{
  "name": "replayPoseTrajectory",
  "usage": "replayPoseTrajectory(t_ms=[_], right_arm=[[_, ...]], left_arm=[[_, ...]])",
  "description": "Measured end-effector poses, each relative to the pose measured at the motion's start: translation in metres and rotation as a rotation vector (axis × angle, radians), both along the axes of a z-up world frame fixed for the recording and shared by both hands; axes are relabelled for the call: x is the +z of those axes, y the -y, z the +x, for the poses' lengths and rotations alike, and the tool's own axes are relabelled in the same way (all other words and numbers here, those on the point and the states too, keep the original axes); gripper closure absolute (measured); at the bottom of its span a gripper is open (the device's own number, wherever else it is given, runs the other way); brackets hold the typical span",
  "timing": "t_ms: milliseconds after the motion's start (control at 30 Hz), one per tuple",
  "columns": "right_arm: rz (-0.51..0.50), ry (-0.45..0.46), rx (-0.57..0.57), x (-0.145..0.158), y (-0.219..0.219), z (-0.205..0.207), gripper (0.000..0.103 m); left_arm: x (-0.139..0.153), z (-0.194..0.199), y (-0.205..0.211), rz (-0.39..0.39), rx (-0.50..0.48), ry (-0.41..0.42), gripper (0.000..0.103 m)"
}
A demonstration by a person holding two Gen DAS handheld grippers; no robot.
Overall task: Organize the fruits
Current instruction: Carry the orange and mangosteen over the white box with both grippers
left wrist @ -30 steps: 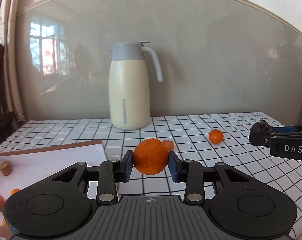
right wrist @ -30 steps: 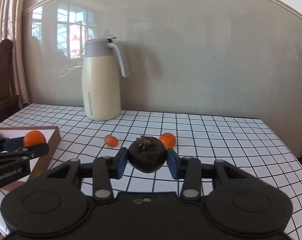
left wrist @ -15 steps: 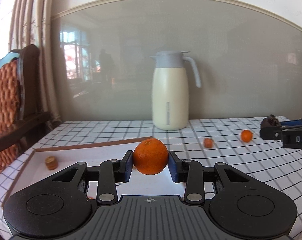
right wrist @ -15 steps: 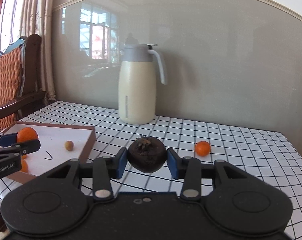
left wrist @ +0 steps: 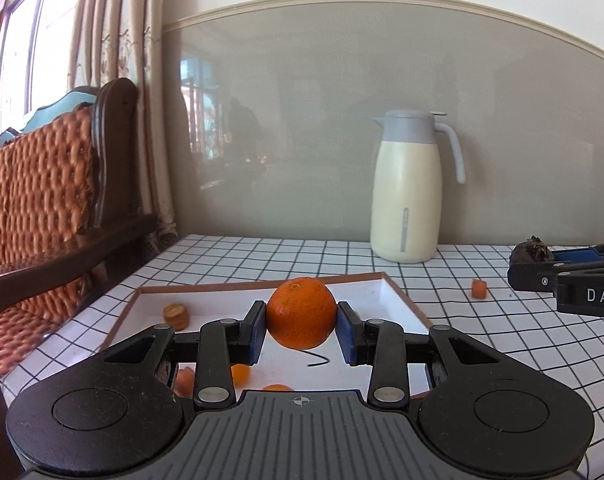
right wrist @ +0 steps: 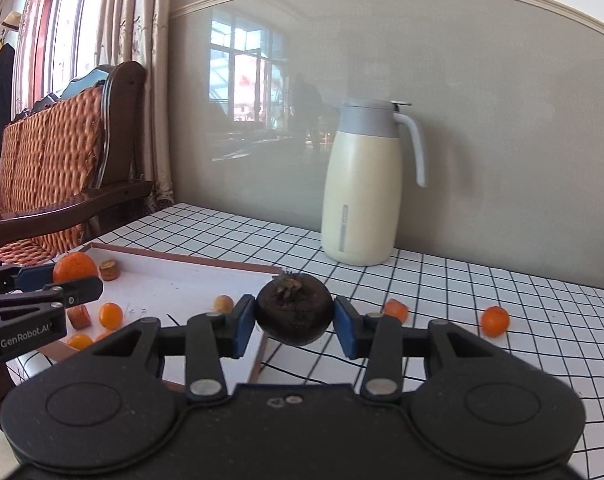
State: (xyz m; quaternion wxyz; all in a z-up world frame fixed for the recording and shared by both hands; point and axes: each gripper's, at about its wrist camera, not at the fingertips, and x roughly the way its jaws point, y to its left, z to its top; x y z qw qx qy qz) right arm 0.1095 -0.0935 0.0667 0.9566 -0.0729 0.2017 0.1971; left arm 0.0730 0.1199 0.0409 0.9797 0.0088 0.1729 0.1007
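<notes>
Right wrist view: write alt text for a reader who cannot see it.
The right gripper clamps a round dark brown fruit above the near corner of a shallow white brown-rimmed tray holding small orange fruits. A cream thermos jug stands behind on the checked tablecloth; at left, the left gripper grips an orange tangerine.

The left gripper (left wrist: 302, 330) clamps an orange (left wrist: 301, 313) between its blue pads, above a white tray (left wrist: 398, 298) on a checked tablecloth (left wrist: 261, 256). At the right edge, the right gripper (left wrist: 542, 268) holds a dark fruit (left wrist: 530, 252). A cream jug (left wrist: 408, 196) stands behind.
</notes>
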Motion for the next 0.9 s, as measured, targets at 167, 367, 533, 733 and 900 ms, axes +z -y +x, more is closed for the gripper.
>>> replayPoseTrajectory(t_ms=[167, 367, 533, 733, 900], right_arm=[[-0.002, -0.002, 0.033, -0.003, -0.019, 0.000, 0.069], [-0.002, -0.006, 0.073, -0.007, -0.043, 0.001, 0.069], [-0.003, 0.003, 0.098, -0.006, -0.063, 0.006, 0.069], [0.002, 0.004, 0.107, -0.010, -0.079, 0.016, 0.069], [-0.005, -0.001, 0.110, -0.015, -0.091, 0.024, 0.069]], left_arm=[[-0.001, -0.005, -0.022, -0.009, 0.037, -0.003, 0.066], [-0.004, -0.011, -0.047, -0.005, 0.085, -0.008, 0.066], [-0.006, -0.013, -0.071, 0.000, 0.128, -0.011, 0.066], [-0.006, -0.010, -0.095, 0.000, 0.168, -0.010, 0.066], [-0.009, -0.001, -0.109, -0.007, 0.175, -0.017, 0.066]])
